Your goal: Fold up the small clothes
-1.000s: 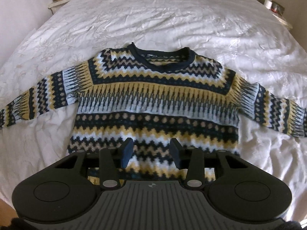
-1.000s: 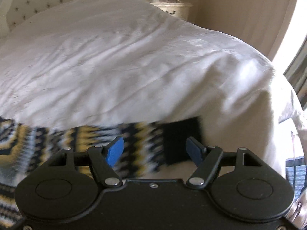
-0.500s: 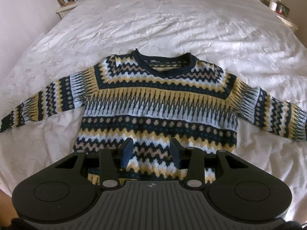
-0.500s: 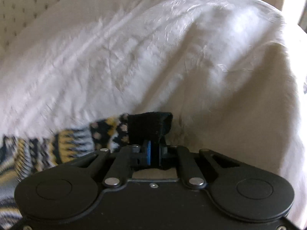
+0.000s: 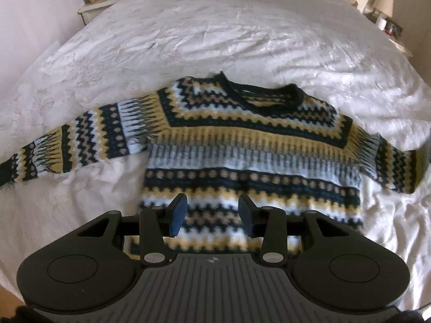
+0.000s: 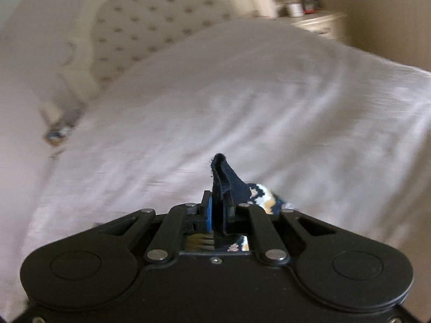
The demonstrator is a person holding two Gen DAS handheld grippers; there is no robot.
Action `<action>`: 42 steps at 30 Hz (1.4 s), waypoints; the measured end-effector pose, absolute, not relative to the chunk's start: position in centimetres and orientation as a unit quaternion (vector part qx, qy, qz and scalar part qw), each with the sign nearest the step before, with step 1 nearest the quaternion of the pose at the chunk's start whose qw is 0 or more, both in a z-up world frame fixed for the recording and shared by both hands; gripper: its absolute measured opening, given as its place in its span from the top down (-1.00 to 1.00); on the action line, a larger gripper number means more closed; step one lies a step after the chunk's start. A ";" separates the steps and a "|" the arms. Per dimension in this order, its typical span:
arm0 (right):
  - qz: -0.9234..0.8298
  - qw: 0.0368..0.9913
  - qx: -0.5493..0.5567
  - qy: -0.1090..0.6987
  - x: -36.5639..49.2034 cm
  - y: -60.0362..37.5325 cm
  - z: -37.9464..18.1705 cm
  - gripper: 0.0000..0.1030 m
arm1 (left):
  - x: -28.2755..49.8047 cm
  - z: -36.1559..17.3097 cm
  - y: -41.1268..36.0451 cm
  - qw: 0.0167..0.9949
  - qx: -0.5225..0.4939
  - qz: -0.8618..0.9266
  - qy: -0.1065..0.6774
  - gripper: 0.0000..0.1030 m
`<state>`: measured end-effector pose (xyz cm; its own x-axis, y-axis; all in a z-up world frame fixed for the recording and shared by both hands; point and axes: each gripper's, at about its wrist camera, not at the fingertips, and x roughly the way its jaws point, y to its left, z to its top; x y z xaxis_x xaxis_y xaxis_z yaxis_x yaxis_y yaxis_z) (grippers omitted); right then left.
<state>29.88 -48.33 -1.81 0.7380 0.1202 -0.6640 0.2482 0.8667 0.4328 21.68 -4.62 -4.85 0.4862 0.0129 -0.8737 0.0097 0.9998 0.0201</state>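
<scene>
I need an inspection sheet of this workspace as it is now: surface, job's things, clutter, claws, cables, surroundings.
Surface: white bedspread, wrinkled.
Job's things: patterned sweater lying flat, front up; left sleeve spread out; right cuff pinched and lifted.
Clutter: nothing seen on the bed.
Claws: left claw open above the hem; right claw shut on the cuff.
Cables: nothing seen.
Surroundings: nightstand with picture frame; tufted headboard.

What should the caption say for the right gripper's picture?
Right gripper pinches the sweater's navy cuff, lifted off the white bedspread.
</scene>
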 end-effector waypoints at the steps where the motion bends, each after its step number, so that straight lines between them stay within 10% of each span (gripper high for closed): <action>1: -0.019 0.897 0.259 0.357 31.0 -46.4 -1.4 0.76 | 21.8 -4.9 -3.7 0.863 0.013 0.001 0.505 0.20; 18: 0.155 0.847 0.222 0.458 46.3 -13.6 -12.3 0.72 | 23.9 -7.6 13.5 0.856 0.013 0.058 0.513 0.20; 23: 0.161 0.839 0.202 0.479 46.6 -9.4 -15.2 0.51 | 24.2 -8.7 17.9 0.852 -0.032 0.072 0.517 0.20; 27: 0.176 0.838 0.209 0.473 45.3 -8.3 -15.6 -0.27 | 24.2 -9.9 21.6 0.847 -0.101 0.081 0.515 0.20; 42: 0.212 0.832 0.136 0.493 39.9 -5.8 -15.2 -0.44 | 23.1 -15.0 34.2 0.840 -0.219 0.214 0.448 -0.23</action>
<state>39.90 -5.84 -15.23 0.4228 0.4882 -0.7635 -0.2192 0.8726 0.4366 23.14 34.19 -15.01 0.5073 0.1638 -0.8460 -0.5565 0.8119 -0.1765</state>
